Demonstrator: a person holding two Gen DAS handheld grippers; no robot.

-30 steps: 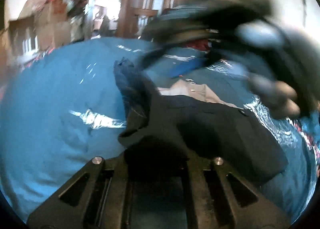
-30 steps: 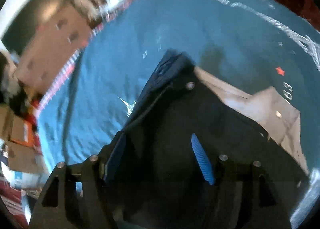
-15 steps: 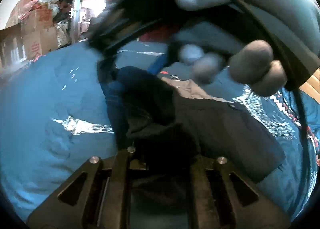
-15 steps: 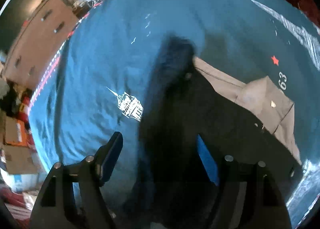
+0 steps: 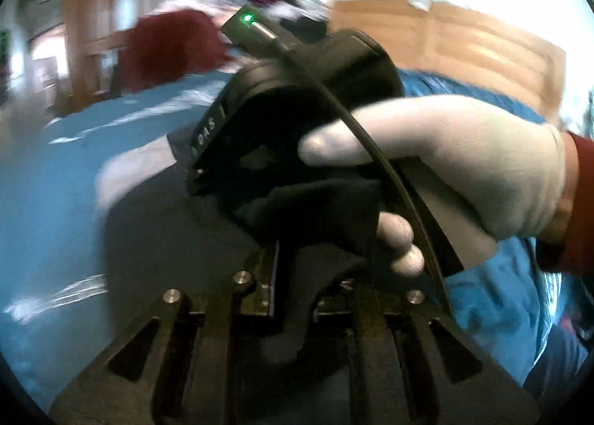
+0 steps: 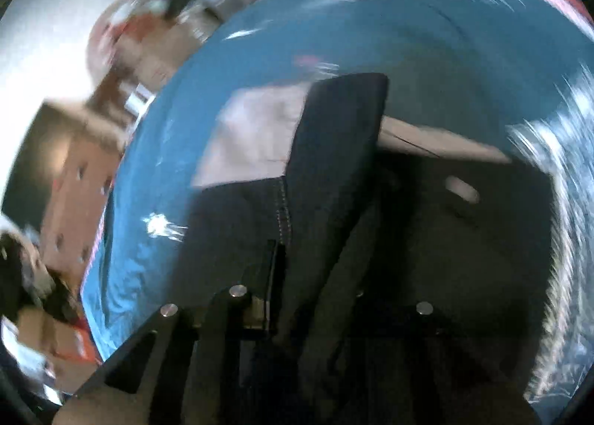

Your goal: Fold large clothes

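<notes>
A dark navy garment (image 5: 167,239) with a beige lining (image 6: 260,127) lies on a blue bedspread (image 5: 44,183). My left gripper (image 5: 308,276) is shut on a bunched edge of the dark cloth. Right in front of it, a white-gloved hand (image 5: 464,165) holds the black body of the right tool (image 5: 297,98), which hides most of the garment in this view. In the right wrist view, a strip of the garment (image 6: 334,165) rises taut from my right gripper (image 6: 308,284), which is shut on it. The cloth covers the right finger.
The blue bedspread (image 6: 445,35) spreads around the garment on all sides. Cardboard boxes (image 6: 74,183) stand beyond its left edge. A wooden wardrobe (image 5: 464,46) and a pile of red cloth (image 5: 170,42) lie behind the bed. Both views are motion-blurred.
The gloved hand with the right tool has swung in close to the left camera. Both grippers have carried their held cloth edges together, and the right gripper's fold now stands up taut.
</notes>
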